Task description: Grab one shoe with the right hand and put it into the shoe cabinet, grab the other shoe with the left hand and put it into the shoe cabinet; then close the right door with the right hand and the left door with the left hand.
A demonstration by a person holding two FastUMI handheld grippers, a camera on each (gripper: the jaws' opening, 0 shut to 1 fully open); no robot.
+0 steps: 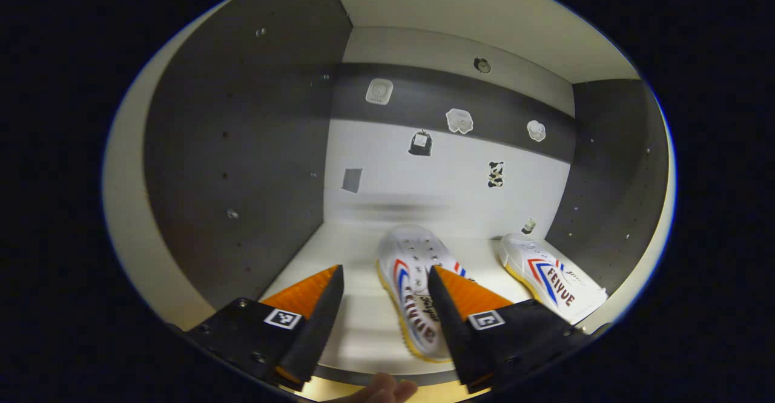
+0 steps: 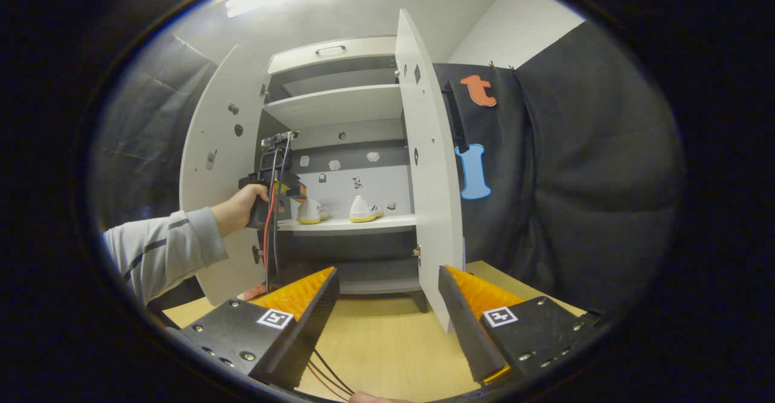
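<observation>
Now shoe (image 1: 415, 294) lies between spread fingers (image 1: 315, 318).

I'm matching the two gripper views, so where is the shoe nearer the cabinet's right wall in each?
Left gripper view: the right-hand shoe lies at lower right on the shelf, near the right wall.
Right gripper view: the same shoe is small at centre, heel toward the camera, on the shelf.
Shared landmark: the other shoe beside it.

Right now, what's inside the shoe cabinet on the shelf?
Two white shoes sit side by side on the shelf: one shoe just beyond the open left gripper, the other shoe nearer the right wall. The gripper's finger covers part of the nearer shoe.
</observation>
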